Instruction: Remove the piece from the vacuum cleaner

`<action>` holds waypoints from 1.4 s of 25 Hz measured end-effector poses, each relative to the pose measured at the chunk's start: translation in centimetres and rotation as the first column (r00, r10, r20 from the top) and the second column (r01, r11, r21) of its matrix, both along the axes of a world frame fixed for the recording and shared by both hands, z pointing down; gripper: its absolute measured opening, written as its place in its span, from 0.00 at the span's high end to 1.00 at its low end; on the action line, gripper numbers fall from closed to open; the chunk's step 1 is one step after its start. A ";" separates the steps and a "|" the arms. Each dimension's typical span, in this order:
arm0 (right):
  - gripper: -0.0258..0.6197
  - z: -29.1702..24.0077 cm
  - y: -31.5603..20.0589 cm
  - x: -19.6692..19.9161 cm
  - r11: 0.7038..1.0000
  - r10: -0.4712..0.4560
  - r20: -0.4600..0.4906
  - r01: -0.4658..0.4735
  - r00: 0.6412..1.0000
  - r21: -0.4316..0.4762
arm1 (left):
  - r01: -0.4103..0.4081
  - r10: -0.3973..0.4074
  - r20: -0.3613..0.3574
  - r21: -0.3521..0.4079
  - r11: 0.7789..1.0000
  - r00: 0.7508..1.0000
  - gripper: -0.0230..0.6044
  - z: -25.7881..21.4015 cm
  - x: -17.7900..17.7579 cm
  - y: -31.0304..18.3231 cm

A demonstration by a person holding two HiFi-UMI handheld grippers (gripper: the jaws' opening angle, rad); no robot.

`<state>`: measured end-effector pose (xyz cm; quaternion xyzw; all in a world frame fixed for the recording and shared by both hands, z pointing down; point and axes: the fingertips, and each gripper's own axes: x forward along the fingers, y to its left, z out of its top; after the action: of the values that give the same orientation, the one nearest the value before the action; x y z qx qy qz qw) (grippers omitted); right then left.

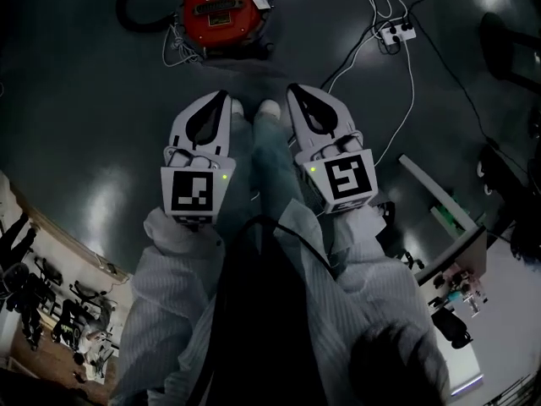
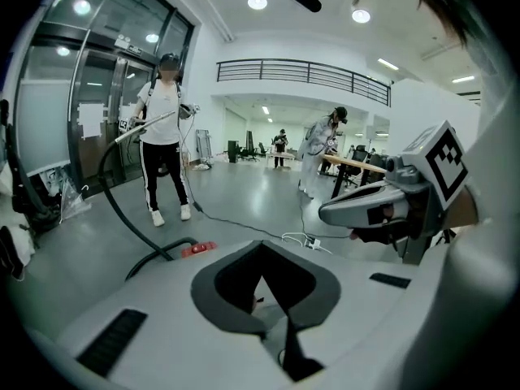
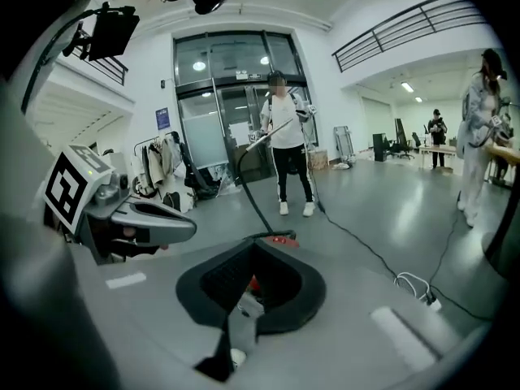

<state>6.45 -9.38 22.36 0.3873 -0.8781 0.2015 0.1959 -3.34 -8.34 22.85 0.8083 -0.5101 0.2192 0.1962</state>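
I am only at the approach. The left gripper [image 1: 221, 100] and right gripper [image 1: 294, 93] hold their fingers closed on nothing, well short of the red vacuum cleaner [image 1: 221, 8] on the floor [image 1: 101, 100] ahead. Next I must step closer and open them.

I'm looking at what seems to be a big open lab hall: glossy grey floor [image 2: 244, 197], tall glass double doors [image 3: 231, 128], black-railed upper gallery [image 2: 309, 71], and a white-coated person [image 2: 318, 157] at a long worktop [image 2: 361, 163].

The far vacuum [image 1: 221, 7] is shiny red plastic, the floor [image 1: 84, 100] smooth and glossy (lamps mirrored), the near sleeves [image 1: 169, 277] cloth.
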 end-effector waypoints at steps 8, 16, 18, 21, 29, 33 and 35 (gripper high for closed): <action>0.96 13.9 -3.5 -1.0 0.995 -0.059 -0.084 0.052 0.995 -0.088 | -0.052 0.057 0.038 -0.101 0.993 0.998 0.96 14.2 -0.8 -3.0; 0.95 26.8 -3.2 -2.1 0.959 -0.143 -0.166 0.095 0.976 -0.269 | -0.173 0.195 0.190 -0.126 0.977 0.962 0.96 25.7 -1.0 -3.4; 0.95 29.2 -3.2 -2.4 0.942 -0.152 -0.164 0.092 0.975 -0.324 | -0.217 0.250 0.224 -0.165 0.962 0.942 0.95 27.9 -1.1 -3.2; 0.95 31.8 -4.2 -3.2 0.922 -0.142 -0.132 0.082 0.981 -0.379 | -0.288 0.333 0.279 -0.190 0.939 0.901 0.94 30.7 -0.9 -3.2; 0.86 35.9 -6.9 -4.6 0.832 -0.094 -0.020 0.068 0.995 -0.551 | -0.581 0.595 0.488 -0.201 0.789 0.639 0.69 34.2 1.7 -3.5; 0.81 36.9 -6.7 -5.7 0.764 -0.175 0.038 0.160 0.984 -0.624 | -0.629 0.643 0.569 -0.262 0.732 0.512 0.65 36.2 1.7 -3.9; 0.78 36.3 -6.8 -6.3 0.772 -0.239 0.058 0.226 0.969 -0.594 | -0.619 0.661 0.577 -0.311 0.721 0.480 0.65 37.5 1.5 -3.8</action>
<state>0.10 -16.23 58.67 0.1966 -0.8090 0.4373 0.3401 -1.87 -12.11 60.31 0.8025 -0.1993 0.5584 -0.0666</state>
